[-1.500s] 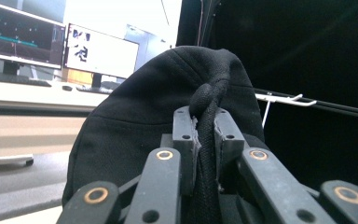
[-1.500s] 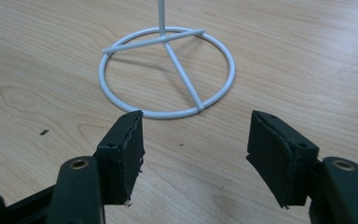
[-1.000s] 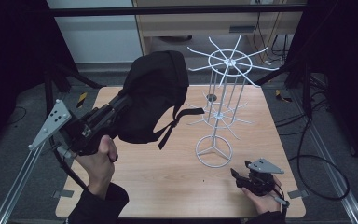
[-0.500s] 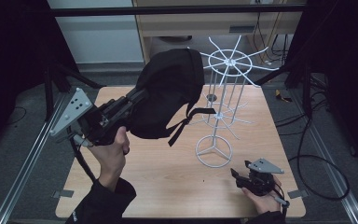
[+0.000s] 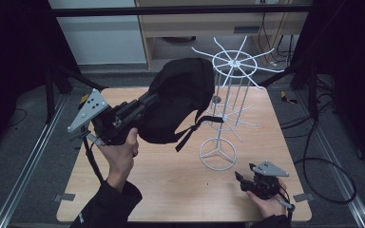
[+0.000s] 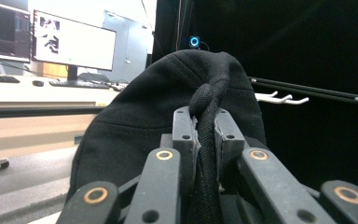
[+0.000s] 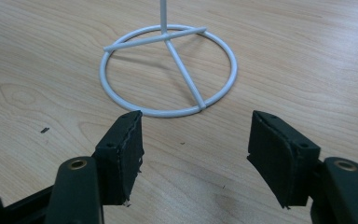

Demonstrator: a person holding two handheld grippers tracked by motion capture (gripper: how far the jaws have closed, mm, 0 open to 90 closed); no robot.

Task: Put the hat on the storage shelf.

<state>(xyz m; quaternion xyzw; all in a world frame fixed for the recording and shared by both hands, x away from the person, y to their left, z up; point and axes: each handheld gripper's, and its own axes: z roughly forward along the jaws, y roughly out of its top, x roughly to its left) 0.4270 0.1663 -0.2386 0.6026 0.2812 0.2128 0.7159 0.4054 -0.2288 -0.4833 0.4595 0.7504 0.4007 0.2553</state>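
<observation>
A black cap [image 5: 178, 99] hangs in the air, held up beside the top ring of a white wire rack [image 5: 228, 85]. My left gripper [image 5: 145, 107] is shut on the cap's strap [image 6: 205, 140], which runs between the jaws; the cap's crown [image 6: 168, 107] bulges beyond them. A loose strap [image 5: 192, 130] dangles toward the rack's pole. My right gripper [image 5: 244, 178] rests low on the table at the front right, open, with nothing between its pads [image 7: 126, 154]. The rack's round base [image 7: 168, 70] lies just beyond them.
The wooden table [image 5: 166, 185] has bare space in front of the rack's base [image 5: 217, 154]. White hook arms [image 5: 261, 69] stick out from the rack's top. A desk with monitors [image 6: 70, 44] stands beyond the cap. Cables [image 5: 323, 161] lie on the floor at the right.
My left gripper has carried the cap up and to the right, closer to the rack's top ring. The right gripper has stayed still.
</observation>
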